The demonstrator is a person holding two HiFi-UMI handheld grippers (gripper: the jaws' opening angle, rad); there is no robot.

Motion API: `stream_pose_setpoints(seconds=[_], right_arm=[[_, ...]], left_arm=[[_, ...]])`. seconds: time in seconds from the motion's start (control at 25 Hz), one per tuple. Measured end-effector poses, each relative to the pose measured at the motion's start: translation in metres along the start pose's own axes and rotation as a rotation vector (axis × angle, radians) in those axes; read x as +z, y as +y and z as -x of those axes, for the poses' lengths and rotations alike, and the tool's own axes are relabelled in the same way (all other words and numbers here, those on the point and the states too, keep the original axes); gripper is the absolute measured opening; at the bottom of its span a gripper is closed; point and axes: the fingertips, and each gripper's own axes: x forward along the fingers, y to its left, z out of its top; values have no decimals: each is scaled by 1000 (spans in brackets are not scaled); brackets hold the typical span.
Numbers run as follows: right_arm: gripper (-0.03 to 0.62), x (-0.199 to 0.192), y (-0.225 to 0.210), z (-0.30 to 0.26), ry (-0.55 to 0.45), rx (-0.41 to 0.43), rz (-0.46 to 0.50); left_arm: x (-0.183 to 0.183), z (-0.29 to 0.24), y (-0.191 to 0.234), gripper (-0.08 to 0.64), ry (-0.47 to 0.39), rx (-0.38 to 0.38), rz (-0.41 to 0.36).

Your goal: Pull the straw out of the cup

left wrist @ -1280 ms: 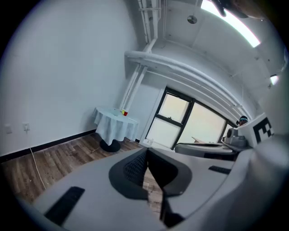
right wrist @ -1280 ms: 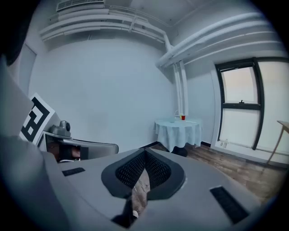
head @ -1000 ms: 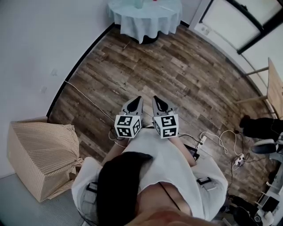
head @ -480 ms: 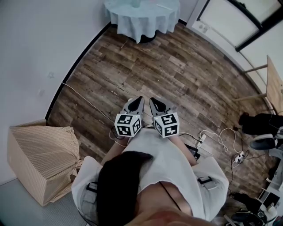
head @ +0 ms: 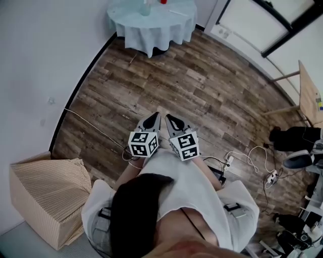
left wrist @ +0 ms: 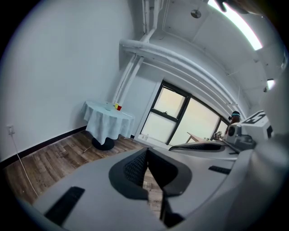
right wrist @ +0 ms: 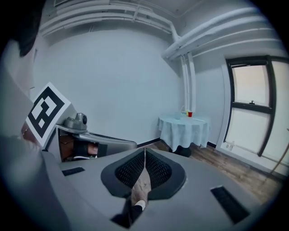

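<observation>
Here we hold both tools low in front of us, side by side over the wooden floor (head: 212, 95). The left gripper (head: 153, 117) has its fingers clenched: in the left gripper view the two tips meet, and only floor shows in the gap behind them, so they grasp nothing. The right gripper (head: 169, 119) is clenched too. Its fingers (right wrist: 156, 169) meet at the tip, with bare floor showing through the slit below. The two sets of fingers lie just beside each other, the marker cubes nearly touching, and both point slightly downward.

Well ahead of both fingertips, across a long stretch of floor, stands the round desk (head: 151, 31) under a pale cloth. On its top, far beyond the fingers, we see a red cup (right wrist: 190, 114) and near it a clear vessel (head: 145, 7). A small yellow fleck sits just beside the red cup, but the straw is too small at this range for us to make out, so we cannot tell which cup holds it.

To the left of the left fingers and behind them, a beige box (head: 45, 196) stands against the wall. To the right of the right fingers, white cables (head: 247, 157) lie on the floor.
</observation>
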Motion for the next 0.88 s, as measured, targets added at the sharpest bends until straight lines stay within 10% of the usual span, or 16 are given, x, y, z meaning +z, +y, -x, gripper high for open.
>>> stream_pose_setpoints(seconds=[0.88], right_arm=[[35,66,-56,-150,8,-81,-202]], left_arm=[[85,-90,109,8,77,-111,-59]])
